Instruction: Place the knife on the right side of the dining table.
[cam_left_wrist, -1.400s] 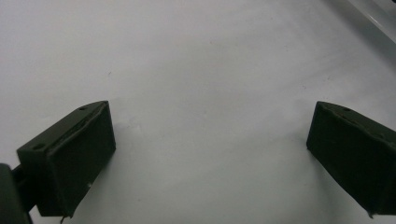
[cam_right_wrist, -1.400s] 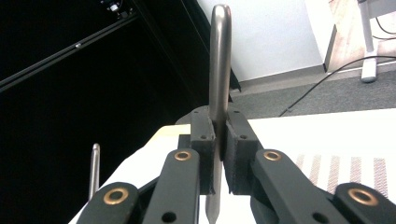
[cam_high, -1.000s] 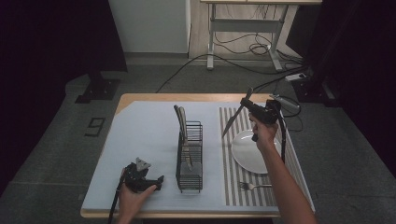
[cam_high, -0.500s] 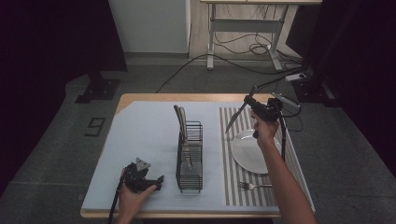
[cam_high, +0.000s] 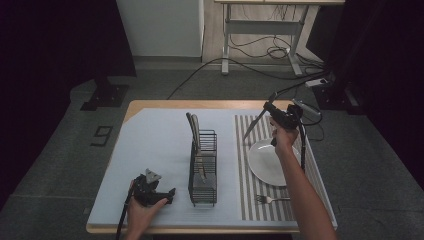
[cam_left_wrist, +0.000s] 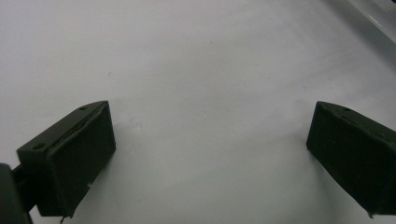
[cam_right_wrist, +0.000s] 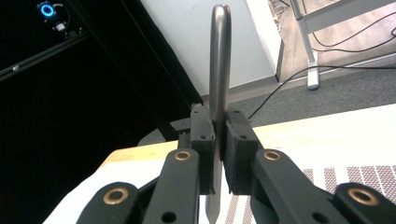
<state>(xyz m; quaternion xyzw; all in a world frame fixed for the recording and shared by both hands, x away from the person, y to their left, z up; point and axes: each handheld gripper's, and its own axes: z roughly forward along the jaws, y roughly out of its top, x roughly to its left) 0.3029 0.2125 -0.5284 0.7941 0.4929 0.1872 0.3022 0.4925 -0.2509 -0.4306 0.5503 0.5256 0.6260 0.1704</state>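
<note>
The right gripper is clamped on a knife, held in the air above the striped mat's far end, at about eleven o'clock from the plate. To rack it well, carry it toward nine o'clock, keep the blade pointing down, and lower it into the wire rack. The left gripper rests near the table's front edge, jaws apart and empty. The rack's contents are hard to make out.

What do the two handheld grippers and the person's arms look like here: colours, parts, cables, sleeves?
Both are black. The left gripper carries a grey three-cornered plate on top and trails a dark cable; its jaws end in blocky black pads. The right gripper has linkage arms with brass-coloured pivot rivets and a dark cable. Forearms are bare, no sleeves visible.
</note>
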